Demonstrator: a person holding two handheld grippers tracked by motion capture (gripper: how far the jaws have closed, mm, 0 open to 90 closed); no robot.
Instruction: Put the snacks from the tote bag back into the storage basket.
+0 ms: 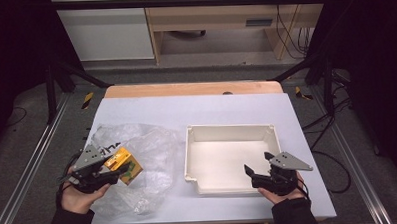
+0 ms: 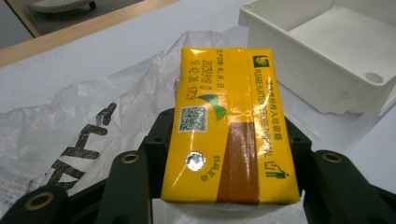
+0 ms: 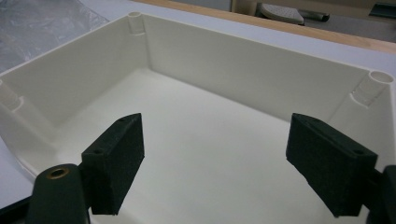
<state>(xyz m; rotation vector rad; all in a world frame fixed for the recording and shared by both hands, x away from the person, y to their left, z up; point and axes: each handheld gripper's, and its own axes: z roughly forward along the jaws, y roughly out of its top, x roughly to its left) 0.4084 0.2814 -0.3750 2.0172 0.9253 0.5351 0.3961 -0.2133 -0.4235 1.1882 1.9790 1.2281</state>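
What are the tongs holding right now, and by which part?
Left tongs clamp the yellow carton across its near end. Right tongs hold nothing.

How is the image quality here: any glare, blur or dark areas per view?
High view: dark surroundings, table evenly lit. Left gripper view: glare streaks on the yellow pack, jaws soft in the foreground. Right gripper view: white tray evenly lit, near jaws slightly blurred.

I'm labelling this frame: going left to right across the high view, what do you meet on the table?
left gripper → yellow packet → clear plastic bag → white tray → right gripper
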